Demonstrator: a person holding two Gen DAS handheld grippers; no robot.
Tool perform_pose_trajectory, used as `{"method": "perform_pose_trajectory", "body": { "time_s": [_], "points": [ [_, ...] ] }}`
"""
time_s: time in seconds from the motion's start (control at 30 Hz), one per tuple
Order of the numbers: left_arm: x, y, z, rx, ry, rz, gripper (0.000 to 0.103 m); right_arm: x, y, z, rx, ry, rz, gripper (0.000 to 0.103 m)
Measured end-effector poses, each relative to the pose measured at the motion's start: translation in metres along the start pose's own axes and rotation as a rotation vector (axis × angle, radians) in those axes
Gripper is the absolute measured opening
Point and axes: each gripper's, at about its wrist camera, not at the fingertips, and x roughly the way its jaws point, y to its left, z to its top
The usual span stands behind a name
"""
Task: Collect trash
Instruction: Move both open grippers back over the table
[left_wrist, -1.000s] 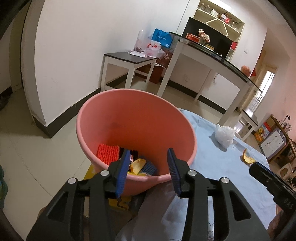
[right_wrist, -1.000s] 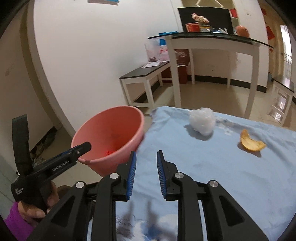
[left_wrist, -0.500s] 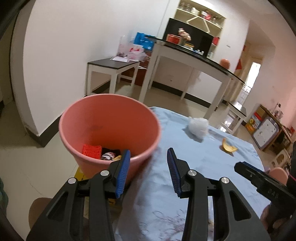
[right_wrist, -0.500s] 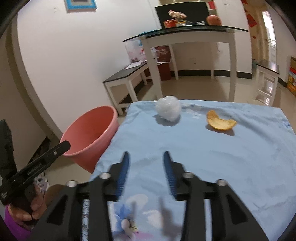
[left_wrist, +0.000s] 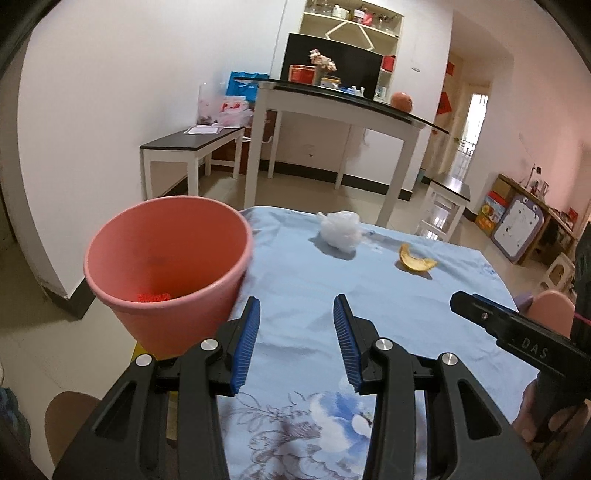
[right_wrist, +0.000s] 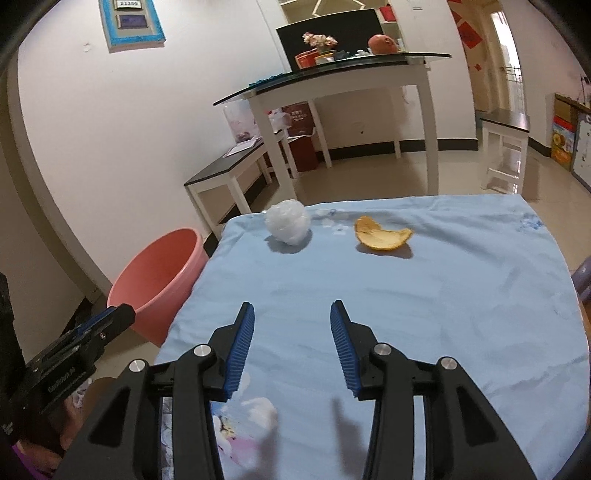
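On the bench ahead: two bits of trash lie on the blue cloth (right_wrist: 461, 295), well beyond both my tongs.
Crumpled white plastic wad (right_wrist: 289, 220): at about 11 o'clock from my right tongs (right_wrist: 291, 345), near the far left corner of the bench; from my left tongs (left_wrist: 296, 341) it sits at about 12 to 1 o'clock.
Orange peel (right_wrist: 382, 233): at about 1 o'clock from my right tongs, just right of the wad and apart from it; from my left tongs, about 1 to 2 o'clock.
Peel's long axis: it runs roughly 9 to 3 across my right view, curled edge up, so I judge the jaws would close across its short width if I go straight in.
Nearer hand: I judge the right for the peel, either for the wad.
Pink bucket (left_wrist: 166, 269): off the bench's left edge, at 10 o'clock from my left tongs, red scrap visible inside.
Left tongs: apart, nothing between them.
Right tongs: apart, nothing between them.
Next move, as I see it: reach forward to one piece, then carry it left to the bucket.
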Motion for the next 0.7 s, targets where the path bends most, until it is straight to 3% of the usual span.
{"method": "perform_pose_trajectory", "body": {
  "time_s": [0.3, 0.7],
  "points": [
    [0.007, -0.016, -0.002, 0.030, 0.035, -0.016, 0.042, -0.006, -0.018, -0.002, 0.038, -0.004, -0.020, 0.042],
    [0.010, -0.029, 0.025, 0.044, -0.006, -0.026, 0.042, -0.014, -0.046, 0.027, 0.081, -0.080, -0.078, 0.042]
  ]
}}
